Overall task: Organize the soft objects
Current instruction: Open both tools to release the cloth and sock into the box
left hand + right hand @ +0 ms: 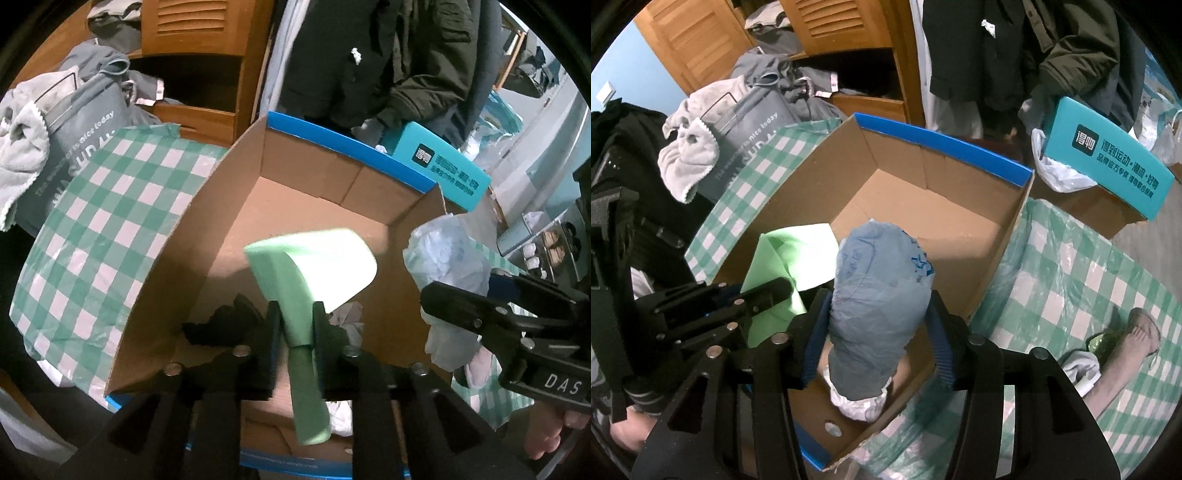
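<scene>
An open cardboard box with a blue rim stands on the floor below both grippers. My left gripper is shut on a light green foam sheet, which hangs over the inside of the box and sticks out behind the pads. My right gripper is shut on a puffy blue-grey plastic bag bundle over the near part of the box. The bag and one of the right gripper's fingers show at the right of the left wrist view. The foam lies just left of the bag.
Crumpled white items and a black object lie in the box. A green-checked plastic sheet covers the floor. A grey tote stuffed with clothes stands left, a teal box behind. A person's bare foot rests at right.
</scene>
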{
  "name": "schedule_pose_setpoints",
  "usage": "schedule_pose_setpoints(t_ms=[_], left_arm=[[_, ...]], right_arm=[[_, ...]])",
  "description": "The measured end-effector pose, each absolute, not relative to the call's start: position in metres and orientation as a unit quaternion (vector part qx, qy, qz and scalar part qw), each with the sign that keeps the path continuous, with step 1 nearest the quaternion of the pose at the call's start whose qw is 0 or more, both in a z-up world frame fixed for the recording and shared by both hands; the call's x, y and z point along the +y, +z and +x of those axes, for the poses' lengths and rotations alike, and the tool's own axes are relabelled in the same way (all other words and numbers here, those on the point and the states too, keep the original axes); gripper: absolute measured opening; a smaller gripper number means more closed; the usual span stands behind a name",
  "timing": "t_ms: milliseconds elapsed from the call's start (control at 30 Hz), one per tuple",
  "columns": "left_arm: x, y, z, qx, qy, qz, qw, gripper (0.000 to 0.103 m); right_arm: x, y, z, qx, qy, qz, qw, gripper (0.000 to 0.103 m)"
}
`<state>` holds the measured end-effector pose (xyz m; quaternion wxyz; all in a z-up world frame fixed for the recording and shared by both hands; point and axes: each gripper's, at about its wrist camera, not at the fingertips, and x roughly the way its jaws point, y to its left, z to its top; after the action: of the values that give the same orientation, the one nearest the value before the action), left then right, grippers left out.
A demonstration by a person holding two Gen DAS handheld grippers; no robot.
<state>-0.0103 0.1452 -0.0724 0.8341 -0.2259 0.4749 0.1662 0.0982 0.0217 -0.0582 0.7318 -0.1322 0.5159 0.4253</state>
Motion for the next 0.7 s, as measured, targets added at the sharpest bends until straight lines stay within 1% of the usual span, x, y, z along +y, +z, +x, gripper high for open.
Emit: schedule_pose_setpoints(t_ms=[33, 100, 400, 533, 567, 633, 700], left_arm=[[0.146, -0.071, -0.011, 0.473, 0.168, -0.229, 0.834, 0.029], [0.147, -0.07, -0.012, 0.468, 0.17, -0.23, 0.836, 0.034], [0.142, -0.062, -0.011, 0.459, 0.158, -0.233, 0.843, 0.035], [0.132, -0.057, -0.007, 0.455, 0.144, -0.232, 0.847, 0.036], [0.128, -0.056, -0.005, 0.455, 0.138, -0.231, 0.849, 0.037], [0.121, -0.054, -0.002, 0.453, 0.13, -0.227, 0.852, 0.044], [0.114, -0.051, 0.0, 0.452, 0.125, -0.22, 0.855, 0.046]], right_arm=[[0.021, -0.058, 0.099, 0.516, 0.424, -0.132, 0.733, 0.054], [0.02, -0.058, 0.099, 0.516, 0.425, -0.131, 0.732, 0.063], [0.006, -0.051, 0.104, 0.509, 0.413, -0.119, 0.746, 0.073], [-0.004, -0.047, 0.105, 0.505, 0.403, -0.115, 0.755, 0.074], [-0.007, -0.046, 0.106, 0.505, 0.401, -0.114, 0.756, 0.074], [-0.014, -0.045, 0.107, 0.503, 0.394, -0.113, 0.761, 0.074], [-0.021, -0.045, 0.109, 0.503, 0.387, -0.112, 0.764, 0.074]])
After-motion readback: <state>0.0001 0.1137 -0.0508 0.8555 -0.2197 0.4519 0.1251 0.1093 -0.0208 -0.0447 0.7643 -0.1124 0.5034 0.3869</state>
